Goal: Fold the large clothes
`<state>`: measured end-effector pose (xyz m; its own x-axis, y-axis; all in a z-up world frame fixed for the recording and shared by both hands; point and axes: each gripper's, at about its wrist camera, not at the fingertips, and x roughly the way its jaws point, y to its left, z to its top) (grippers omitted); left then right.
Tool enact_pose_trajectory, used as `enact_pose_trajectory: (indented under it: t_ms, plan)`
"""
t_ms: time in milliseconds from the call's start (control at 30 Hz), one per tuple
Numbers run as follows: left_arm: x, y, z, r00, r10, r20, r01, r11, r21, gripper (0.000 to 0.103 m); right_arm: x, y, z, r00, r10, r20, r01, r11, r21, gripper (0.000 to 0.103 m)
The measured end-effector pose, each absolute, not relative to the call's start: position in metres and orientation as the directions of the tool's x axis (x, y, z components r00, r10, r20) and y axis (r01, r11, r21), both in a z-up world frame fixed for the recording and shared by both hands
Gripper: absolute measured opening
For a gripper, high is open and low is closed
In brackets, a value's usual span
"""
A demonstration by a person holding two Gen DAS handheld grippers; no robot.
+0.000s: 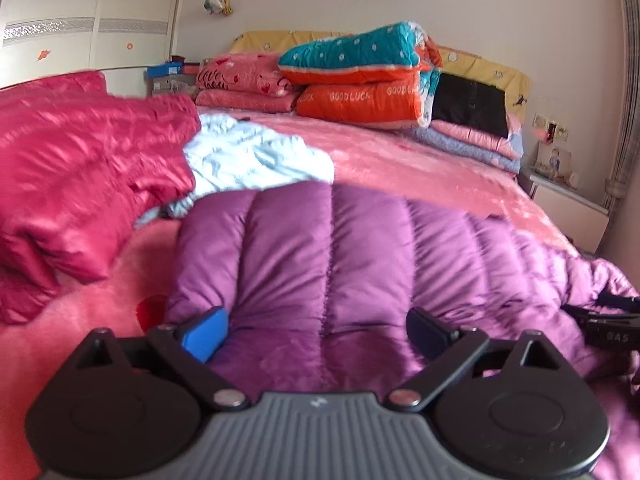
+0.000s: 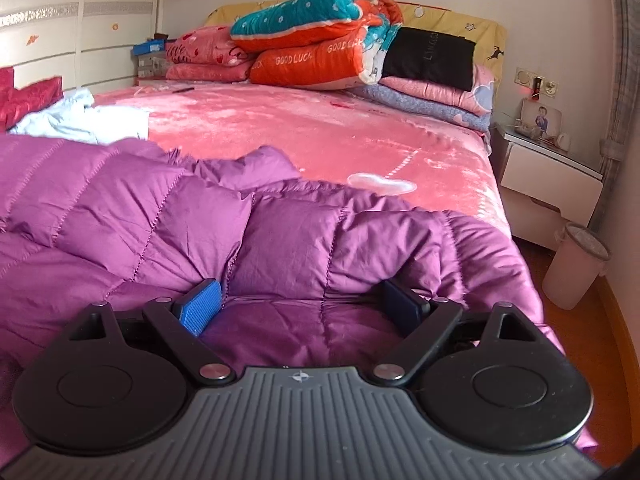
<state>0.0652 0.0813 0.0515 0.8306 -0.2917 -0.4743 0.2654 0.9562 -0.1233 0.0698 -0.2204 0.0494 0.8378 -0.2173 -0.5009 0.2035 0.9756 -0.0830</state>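
Observation:
A purple quilted down jacket [image 1: 340,260] lies spread on the pink bed cover [image 1: 420,160]. My left gripper [image 1: 316,332] is open, its blue pads wide apart over a puffed panel of the jacket. In the right wrist view the same purple jacket [image 2: 200,216] lies rumpled with a raised fold. My right gripper [image 2: 302,304] is open too, its fingers straddling a bulge of the purple fabric low at the jacket's near edge. A red padded jacket [image 1: 80,168] and a light blue garment [image 1: 248,156] lie to the left.
Folded quilts and pillows [image 2: 320,44] are stacked at the headboard. A white nightstand [image 2: 548,184] and a pink waste bin [image 2: 576,264] stand right of the bed. A white wardrobe [image 1: 88,20] fills the far left wall. Part of the other gripper [image 1: 608,324] shows at the right edge.

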Motion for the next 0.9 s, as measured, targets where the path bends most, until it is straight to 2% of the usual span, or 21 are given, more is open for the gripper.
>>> enact_pose_trajectory:
  t_ms: [200,333,500,600,767,900]
  plan:
    - [0.031,0.067,0.091,0.851,-0.268,-0.452,0.258,0.962,-0.086,0.096,0.016,-0.222,0.078,0.881,-0.258,-0.397,0.279,0.96,-0.004,0.103]
    - [0.027,0.039,0.117,0.856,-0.26,-0.447,0.261,0.963,-0.061,0.096,-0.008,-0.242,0.084,0.895,-0.21,-0.392,0.302,0.934,0.19,0.103]
    - [0.042,-0.002,0.133,0.856,-0.252,-0.451,0.263,0.964,-0.039,0.096,-0.015,-0.247,0.088,0.92,-0.163,-0.357,0.256,0.938,0.232,0.103]
    - [0.061,-0.026,0.128,0.852,-0.221,-0.475,0.226,0.973,-0.048,0.096,-0.013,-0.254,0.092,0.93,-0.127,-0.346,0.229,0.934,0.275,0.103]
    - [0.107,-0.05,0.096,0.814,-0.142,-0.564,0.139,0.989,-0.049,0.094,-0.011,-0.247,0.085,0.93,-0.074,-0.36,0.181,0.944,0.274,0.103]
    - [0.133,-0.06,0.065,0.796,-0.07,-0.602,0.105,0.994,0.024,0.096,0.001,-0.247,0.073,0.896,-0.083,-0.436,0.197,0.955,0.223,0.103]
